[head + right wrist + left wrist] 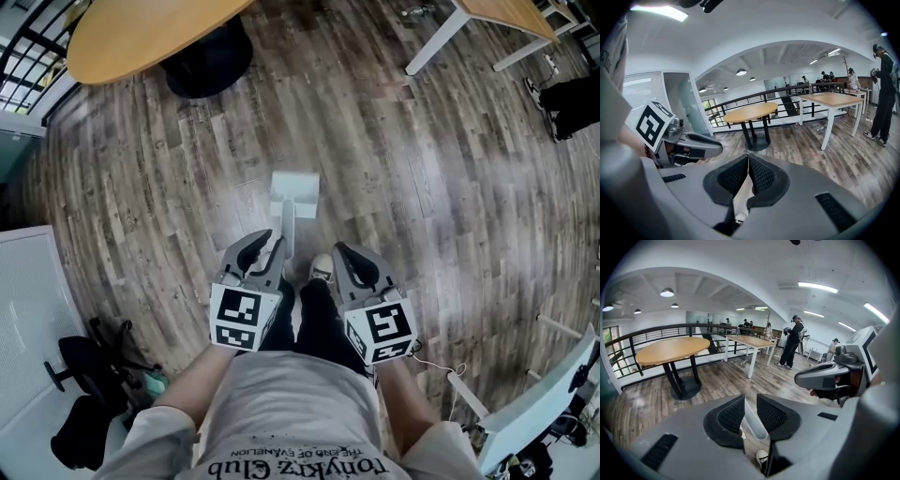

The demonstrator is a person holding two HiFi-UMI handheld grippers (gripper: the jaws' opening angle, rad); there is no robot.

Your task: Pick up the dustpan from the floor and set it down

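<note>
Standing on the floor (422,187) just beyond the person's feet, the dustpan (294,192) has its pan on the far side. Its handle (290,225) rises toward the near side and ends just beside the left gripper (270,246). It is not yet lifted.

The fingers (731,416) of the left gripper stand narrowly apart. The pale handle shows through the gap, but the pads do not press on it. Whether it sits between them or just beyond cannot be settled.

The right gripper (748,157) sits right of the handle and apart from it, closed tip to tip on nothing. A shoe (322,269) lies just near and right of the handle, between the two grippers. A round table (150,33) stands far left, well apart.

Assessment: the step in hand appears to be the left gripper's grasp of the handle.
- The gap looks tight for the handle, so widen it before advancing.
- Centre the handle between both pads and close squarely, so it does not twist out.
- Grip high on the handle and lift straight up, so the pan hangs steady.
- Keep the right gripper and the shoe clear of the pan.
</note>
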